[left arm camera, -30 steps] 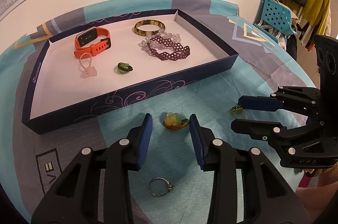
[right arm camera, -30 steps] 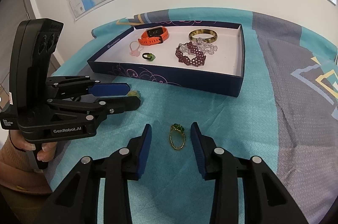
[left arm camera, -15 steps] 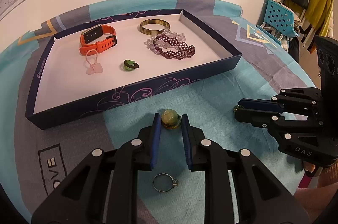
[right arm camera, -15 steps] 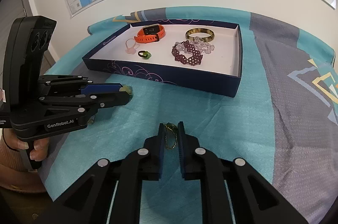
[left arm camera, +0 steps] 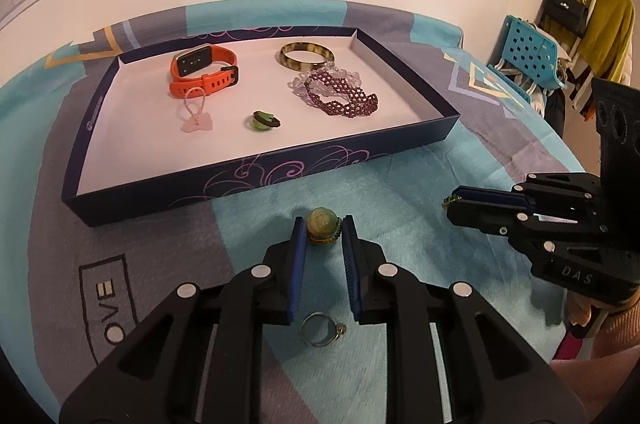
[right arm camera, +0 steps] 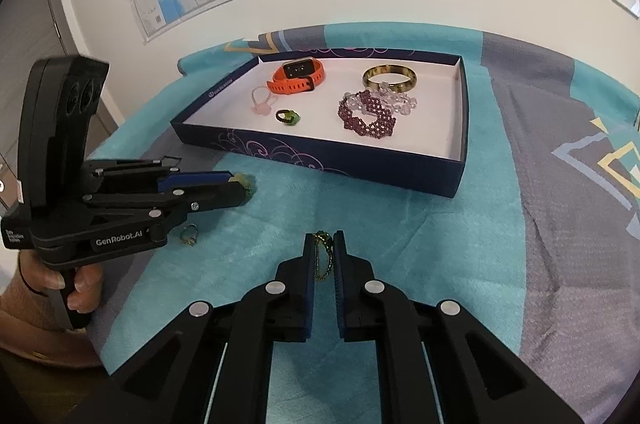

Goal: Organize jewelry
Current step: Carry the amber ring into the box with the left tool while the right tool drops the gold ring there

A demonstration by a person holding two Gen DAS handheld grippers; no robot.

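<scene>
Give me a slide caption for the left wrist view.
Left gripper shut on a green-stone ring before the jewelry tray; a silver ring waits on the cloth.

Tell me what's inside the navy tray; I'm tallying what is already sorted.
In the navy tray: an orange watch, a tortoiseshell bangle, a purple beaded bracelet lying over a clear beaded one, a pink charm loop and a green ring. The near wall hides the floor strip behind it.

Navy tray (left arm camera: 280, 180) (purple swirls), orange watch (left arm camera: 200, 70), teal-grey cloth (left arm camera: 400, 224)
</scene>
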